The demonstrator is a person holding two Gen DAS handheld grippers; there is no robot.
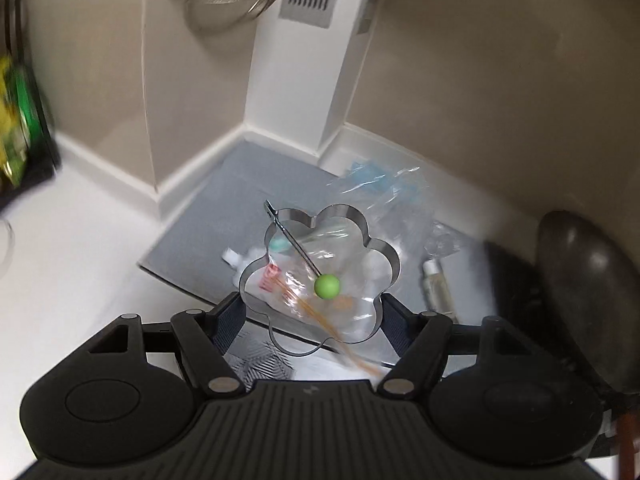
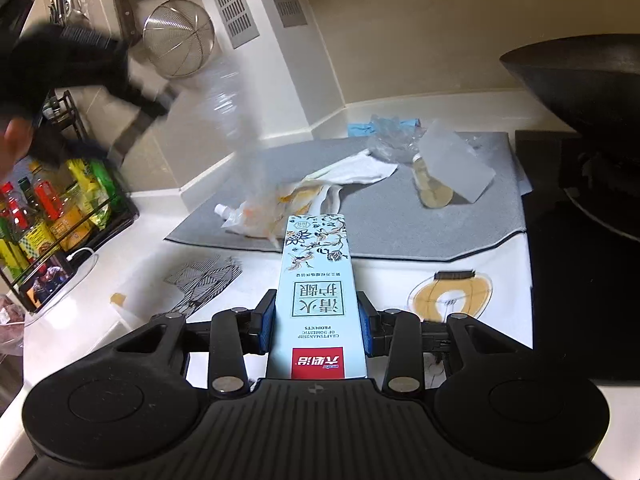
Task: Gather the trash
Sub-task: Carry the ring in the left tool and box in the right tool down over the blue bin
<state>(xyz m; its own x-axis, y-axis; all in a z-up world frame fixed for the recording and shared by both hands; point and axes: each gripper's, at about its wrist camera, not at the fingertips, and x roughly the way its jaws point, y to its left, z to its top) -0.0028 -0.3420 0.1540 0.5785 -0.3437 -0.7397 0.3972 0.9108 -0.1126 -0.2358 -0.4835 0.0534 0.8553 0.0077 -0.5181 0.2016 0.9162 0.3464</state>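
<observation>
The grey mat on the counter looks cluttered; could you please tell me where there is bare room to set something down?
The grey mat is bare along its left back strip, between the white wall ledge and the white spouted pouch. The white counter between the mat's left edge and the black condiment rack is also free. The mat's back right is crowded with crumpled clear plastic and a small bottle.

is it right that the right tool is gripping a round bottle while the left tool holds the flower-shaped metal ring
Not quite. The right tool grips a flat printed carton, not a round bottle, as the right wrist view shows. The left tool does hold the flower-shaped metal ring.
</observation>
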